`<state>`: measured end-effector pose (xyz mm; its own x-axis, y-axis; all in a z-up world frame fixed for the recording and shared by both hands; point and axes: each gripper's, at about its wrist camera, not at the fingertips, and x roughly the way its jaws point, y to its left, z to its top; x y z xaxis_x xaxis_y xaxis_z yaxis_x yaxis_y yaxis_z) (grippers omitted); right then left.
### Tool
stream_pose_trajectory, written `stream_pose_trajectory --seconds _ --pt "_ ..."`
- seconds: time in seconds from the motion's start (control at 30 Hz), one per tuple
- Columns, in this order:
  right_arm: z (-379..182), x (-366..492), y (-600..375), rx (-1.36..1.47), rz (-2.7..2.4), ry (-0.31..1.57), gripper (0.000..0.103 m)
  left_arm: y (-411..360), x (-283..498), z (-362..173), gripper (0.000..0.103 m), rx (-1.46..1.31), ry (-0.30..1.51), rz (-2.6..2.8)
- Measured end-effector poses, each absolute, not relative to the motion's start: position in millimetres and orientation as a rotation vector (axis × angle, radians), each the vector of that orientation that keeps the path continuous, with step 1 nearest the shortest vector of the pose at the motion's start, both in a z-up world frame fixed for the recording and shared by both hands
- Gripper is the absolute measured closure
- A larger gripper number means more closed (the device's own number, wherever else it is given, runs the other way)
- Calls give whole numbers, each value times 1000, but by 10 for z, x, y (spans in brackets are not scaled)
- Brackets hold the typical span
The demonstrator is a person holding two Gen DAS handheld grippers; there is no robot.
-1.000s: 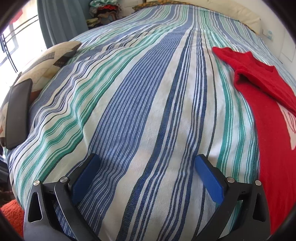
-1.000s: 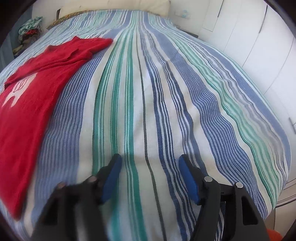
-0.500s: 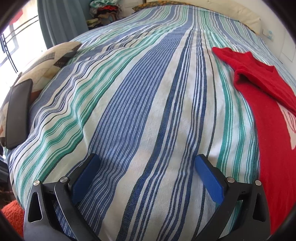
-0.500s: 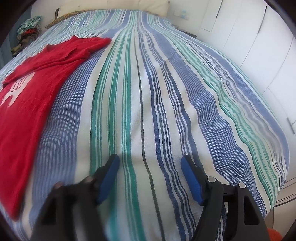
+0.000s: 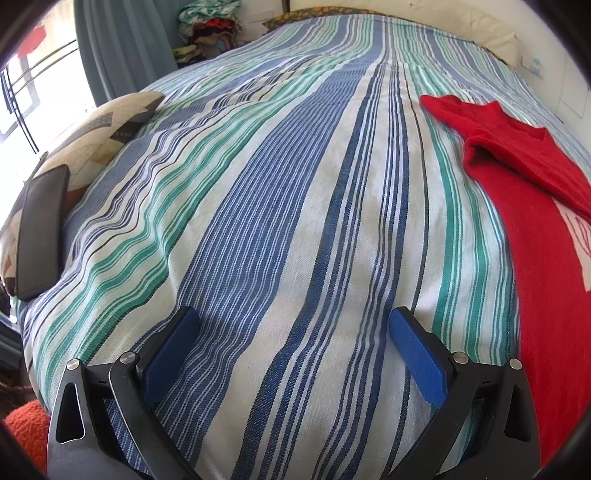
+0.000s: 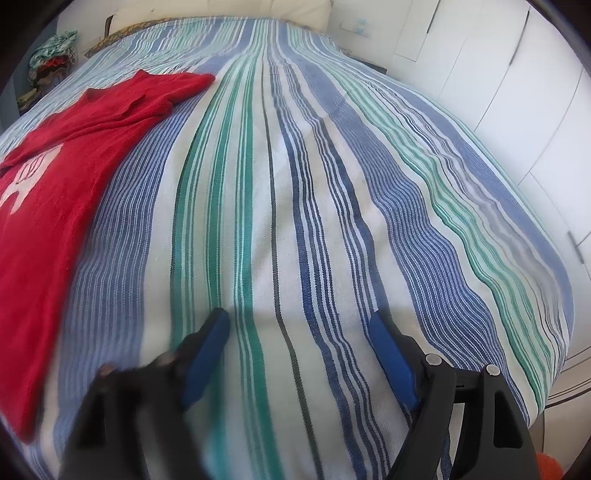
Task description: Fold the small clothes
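A red shirt with a white print lies flat on the striped bedspread, at the right edge of the left wrist view. It also shows at the left of the right wrist view. My left gripper is open and empty, low over the bedspread, left of the shirt. My right gripper is open and empty, over bare bedspread to the right of the shirt. Both have blue pads.
A patterned pillow and a black phone lie at the bed's left edge. A pile of clothes sits beyond the far left corner. White wardrobe doors stand close along the bed's right side.
The left gripper has stayed still. The right gripper has drifted slightly, so the shirt sits a little farther left and its left finger blurs.
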<state>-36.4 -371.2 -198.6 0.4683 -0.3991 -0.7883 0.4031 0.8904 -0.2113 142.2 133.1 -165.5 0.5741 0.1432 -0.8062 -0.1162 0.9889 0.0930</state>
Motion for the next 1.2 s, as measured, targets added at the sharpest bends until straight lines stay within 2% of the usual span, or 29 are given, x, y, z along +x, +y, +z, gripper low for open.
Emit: stream_pose_trajectory --seconds 0.6,0.77,0.83,0.97,1.03,1.07,1.1,1.13,1.2 --pt "-2008 -369 -3758 16 -504 968 18 1256 1384 -1646 1 92 928 154" --pt "-2008 -385 -3831 61 -515 973 10 1408 1341 -1482 2 -33 1027 63" --pt "-1953 -412 -3891 117 -495 981 10 1431 1187 -1339 2 -108 1036 -27" --pt "-1640 -642 -3916 289 -386 871 11 1320 753 -1132 3 -222 1074 -271" --pt "-1471 -749 -3815 372 -257 820 12 1173 558 -1118 7 -229 1108 -364" --pt "-1412 -775 -3740 419 -171 810 13 1096 487 -1140 16 -224 1132 -396" --pt "-1390 -791 -3666 482 -73 816 17 1027 442 -1176 24 -221 1162 -423" --pt "-1403 -784 -3597 562 35 838 19 963 414 -1219 26 -221 1190 -443" --pt "-1507 -741 -3474 707 202 912 33 859 391 -1283 29 -227 1219 -471"
